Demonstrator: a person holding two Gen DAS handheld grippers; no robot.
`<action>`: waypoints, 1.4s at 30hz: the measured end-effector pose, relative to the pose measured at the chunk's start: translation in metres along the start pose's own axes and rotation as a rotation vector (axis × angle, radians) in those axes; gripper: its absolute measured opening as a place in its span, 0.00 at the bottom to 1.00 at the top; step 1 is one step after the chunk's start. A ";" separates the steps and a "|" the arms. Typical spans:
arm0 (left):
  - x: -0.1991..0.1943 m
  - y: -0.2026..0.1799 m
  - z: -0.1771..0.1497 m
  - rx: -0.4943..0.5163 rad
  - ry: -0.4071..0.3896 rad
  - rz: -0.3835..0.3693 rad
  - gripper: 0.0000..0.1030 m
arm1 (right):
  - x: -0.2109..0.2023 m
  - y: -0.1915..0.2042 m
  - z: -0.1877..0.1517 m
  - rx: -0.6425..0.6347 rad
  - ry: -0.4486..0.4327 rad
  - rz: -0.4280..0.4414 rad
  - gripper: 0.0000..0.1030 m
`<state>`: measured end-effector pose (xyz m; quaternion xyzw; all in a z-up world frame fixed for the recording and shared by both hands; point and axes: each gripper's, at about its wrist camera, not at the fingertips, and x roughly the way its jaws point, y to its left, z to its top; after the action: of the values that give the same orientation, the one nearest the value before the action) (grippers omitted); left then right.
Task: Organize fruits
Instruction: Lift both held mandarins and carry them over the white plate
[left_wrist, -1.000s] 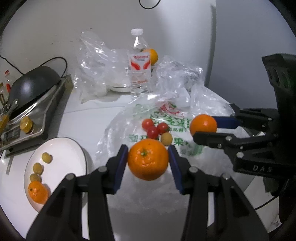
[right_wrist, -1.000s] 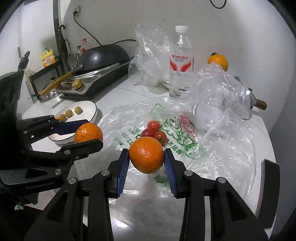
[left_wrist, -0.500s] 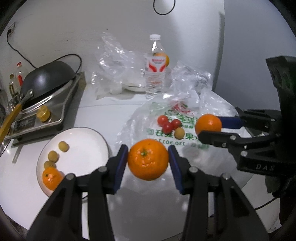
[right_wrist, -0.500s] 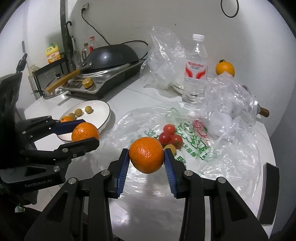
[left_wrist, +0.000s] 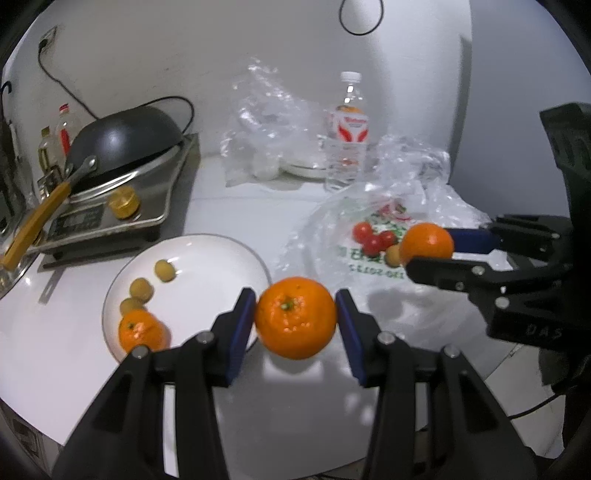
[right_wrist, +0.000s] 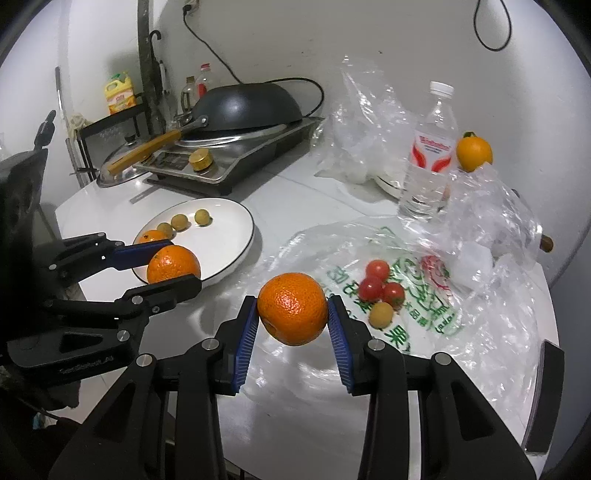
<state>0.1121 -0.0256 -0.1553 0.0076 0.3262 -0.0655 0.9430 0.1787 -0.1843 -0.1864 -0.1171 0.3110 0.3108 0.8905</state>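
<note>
Oranges sit clamped between both claws' blue pads: the left gripper (left_wrist: 295, 319) holds one orange (left_wrist: 295, 317) at centre frame, just right of the plate (left_wrist: 207, 251). The right gripper (right_wrist: 291, 310) grips another orange (right_wrist: 292, 308) above the bag (right_wrist: 424, 295), tomatoes (right_wrist: 380, 284) to its right.

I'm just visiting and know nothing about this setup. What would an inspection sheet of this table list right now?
Surface: white table, partly covered by a printed plastic bag.
Job's things: white plate holding one orange and three small yellow-green fruits; three cherry tomatoes and one small yellow fruit on the bag.
Clutter: water bottle, crumpled clear bags, another orange at the back.
Grippers: left hand-held gripper shut on an orange; right hand-held gripper shut on another.
Cables: black cord behind the wok.
Surroundings: cooker, bottles rack, white wall.
</note>
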 end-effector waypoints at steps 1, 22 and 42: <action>-0.001 0.004 -0.001 -0.005 0.000 0.005 0.44 | 0.002 0.003 0.001 -0.005 0.003 0.001 0.39; 0.005 0.065 -0.006 -0.040 0.001 0.073 0.44 | 0.043 0.041 0.029 -0.044 0.030 0.045 0.39; 0.044 0.093 0.006 -0.007 0.023 0.115 0.44 | 0.082 0.038 0.048 -0.045 0.060 0.080 0.39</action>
<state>0.1621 0.0609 -0.1806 0.0237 0.3360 -0.0099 0.9415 0.2281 -0.0958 -0.2015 -0.1339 0.3350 0.3493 0.8648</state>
